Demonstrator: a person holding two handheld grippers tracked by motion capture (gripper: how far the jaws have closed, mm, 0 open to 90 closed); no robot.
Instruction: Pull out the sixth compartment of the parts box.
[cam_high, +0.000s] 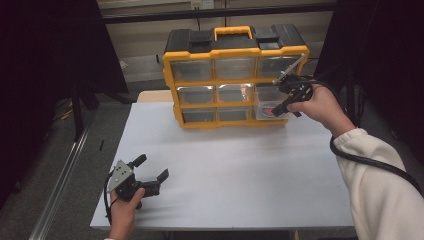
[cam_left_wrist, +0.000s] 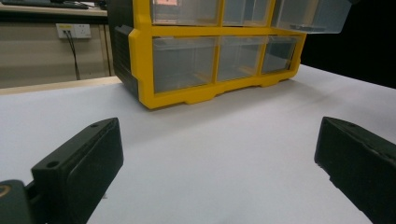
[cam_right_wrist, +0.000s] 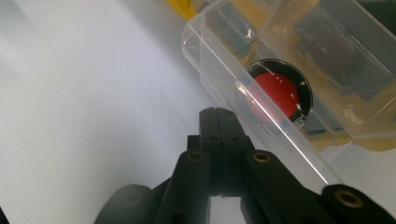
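Observation:
A yellow and black organizer (cam_high: 235, 75) with clear drawers stands at the back of the white table (cam_high: 225, 170). Its lower right drawer (cam_high: 266, 104) is pulled out, and a red round piece in a black ring (cam_right_wrist: 275, 93) lies inside. My right gripper (cam_high: 276, 110) is at that drawer's front. In the right gripper view its jaws (cam_right_wrist: 218, 114) are pressed together with nothing between them, their tips just below the drawer's clear front wall (cam_right_wrist: 219, 88). My left gripper (cam_high: 151, 167) rests at the table's near left, open and empty. In the left gripper view it (cam_left_wrist: 219, 140) faces the organizer (cam_left_wrist: 140, 70).
The table's near edge runs just behind the left hand. A metal rail (cam_high: 60, 185) lies on the floor to the left. Dark curtains hang on both sides. A cable (cam_high: 370, 162) trails from the right gripper over the sleeve.

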